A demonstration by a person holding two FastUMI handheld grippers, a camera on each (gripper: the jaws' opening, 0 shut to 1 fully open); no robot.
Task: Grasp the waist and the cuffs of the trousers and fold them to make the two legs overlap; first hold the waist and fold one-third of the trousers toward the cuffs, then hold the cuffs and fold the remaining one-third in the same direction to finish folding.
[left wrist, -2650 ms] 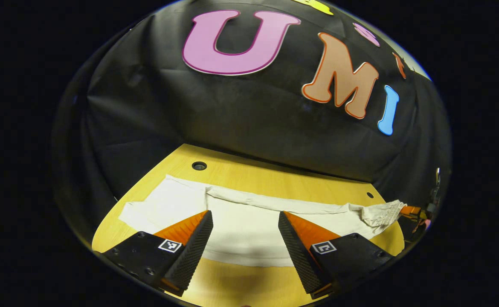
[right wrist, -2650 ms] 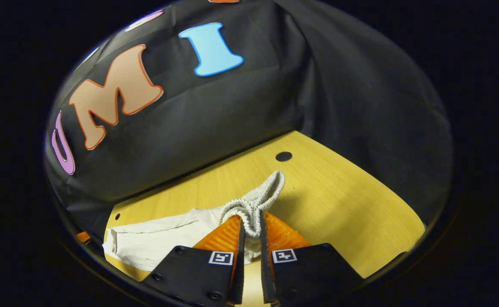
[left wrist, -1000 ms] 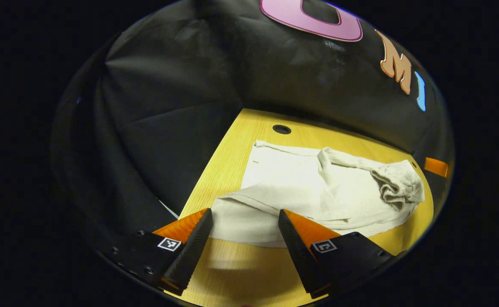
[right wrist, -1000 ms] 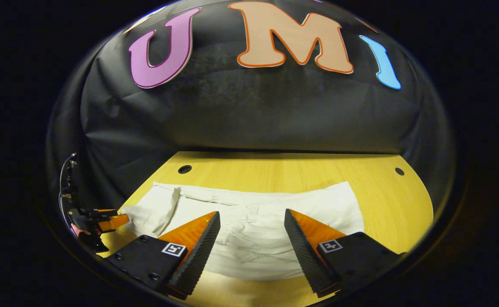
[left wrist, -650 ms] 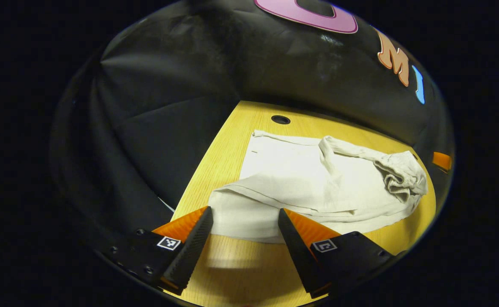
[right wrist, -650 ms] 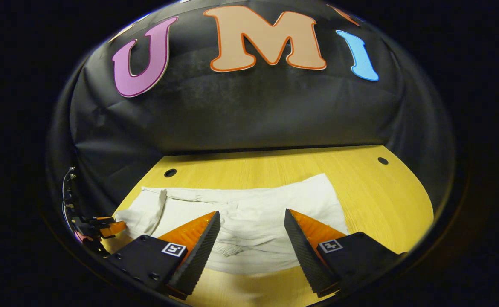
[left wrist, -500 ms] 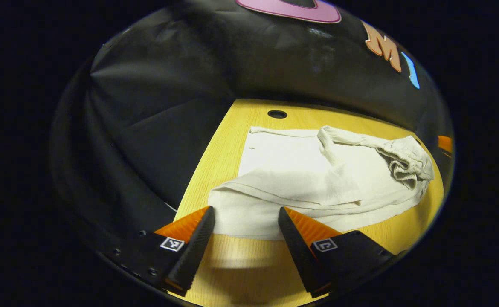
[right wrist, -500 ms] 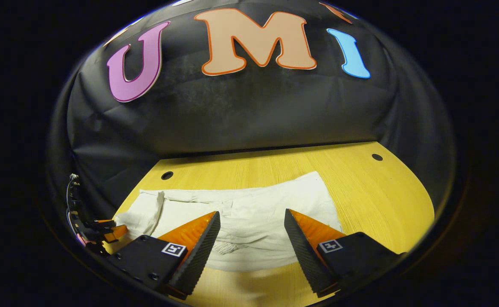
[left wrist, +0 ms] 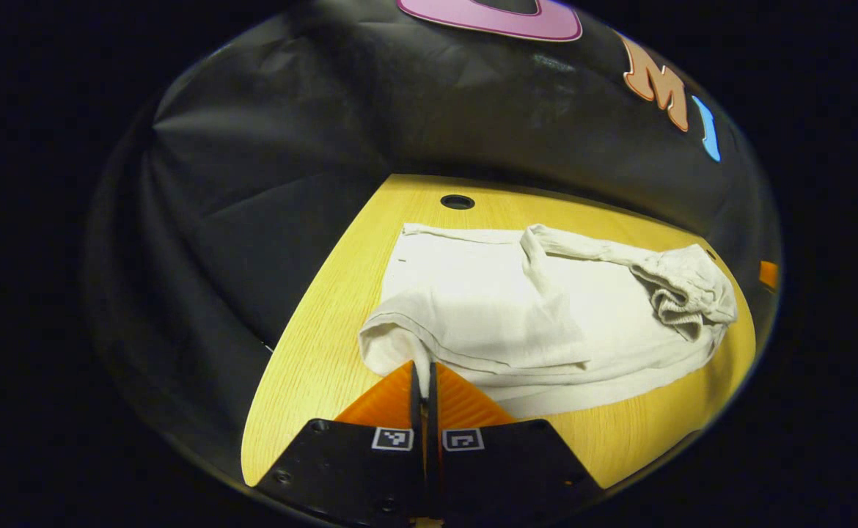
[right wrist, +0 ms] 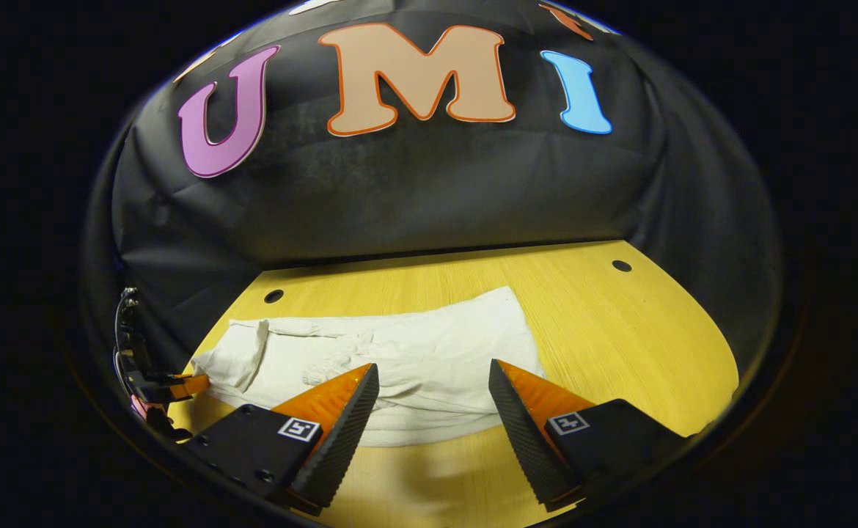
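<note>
The cream trousers point(left wrist: 546, 308) lie on the wooden table point(left wrist: 312, 352), their legs overlapped. The elastic waist point(left wrist: 686, 290) is folded back onto the legs and lies bunched at the far right. My left gripper point(left wrist: 423, 367) is shut on the near cuff end, where the cloth rises in a small ridge between its fingers. In the right gripper view the trousers point(right wrist: 414, 352) stretch across the table just beyond my right gripper point(right wrist: 433, 374), which hangs open above their near edge with nothing in it. The left gripper point(right wrist: 172, 387) shows at the far left by the cuff end.
The table has round holes near its back edge point(right wrist: 273, 295) point(right wrist: 621, 265), another seen from the left point(left wrist: 457, 201). Bare wood point(right wrist: 620, 337) lies to the right of the trousers. The black cloth wall closes in behind and on both sides.
The right gripper let go of the waist after laying it over the legs and now hangs open. The left gripper swung to the cuff end and has just shut on it.
</note>
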